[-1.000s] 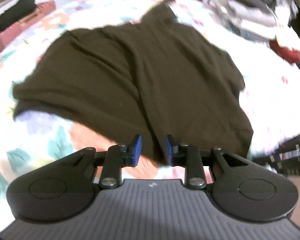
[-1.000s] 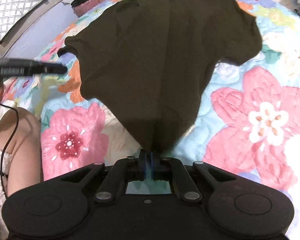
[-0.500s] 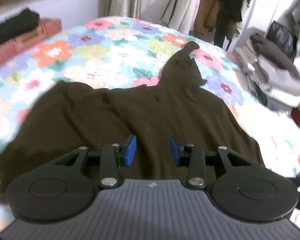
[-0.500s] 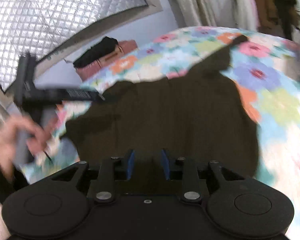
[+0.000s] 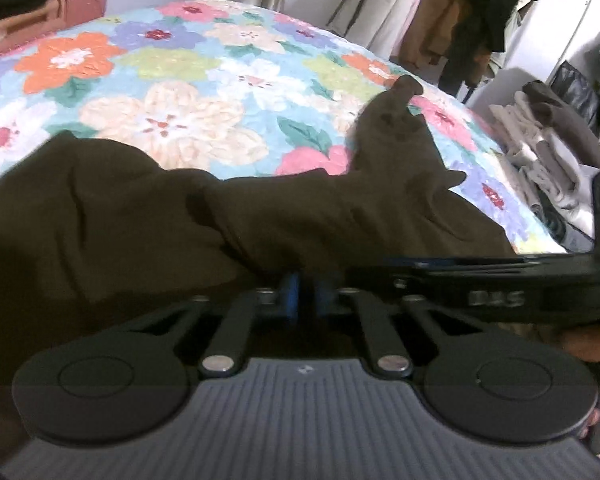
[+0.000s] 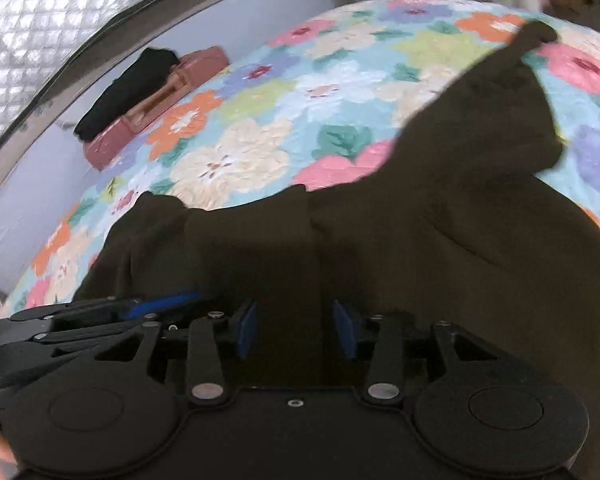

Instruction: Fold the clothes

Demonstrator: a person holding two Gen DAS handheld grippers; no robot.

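A dark brown garment (image 5: 148, 216) lies spread on the floral quilt (image 5: 188, 80), one long part reaching toward the far edge (image 5: 396, 120). My left gripper (image 5: 305, 294) is shut on a fold of the garment's near edge. My right gripper (image 6: 295, 330) is open just over the garment (image 6: 440, 248), its blue pads (image 6: 246, 328) apart with brown cloth between and below them. The right gripper's body crosses the left wrist view (image 5: 480, 288) on the right. The left gripper shows in the right wrist view (image 6: 112, 316) at the left, close beside the right one.
A pink case with black cloth on it (image 6: 152, 96) lies at the quilt's far left edge. Folded pale clothes (image 5: 548, 160) are piled off the right side of the bed. Hanging clothes and curtains (image 5: 452, 12) stand behind the bed. A silver quilted panel (image 6: 40, 20) fills the upper left.
My left gripper has shut on the garment's near edge. My right gripper let go of the garment, opened wider and came in beside the left one. Both views dropped lower over the cloth.
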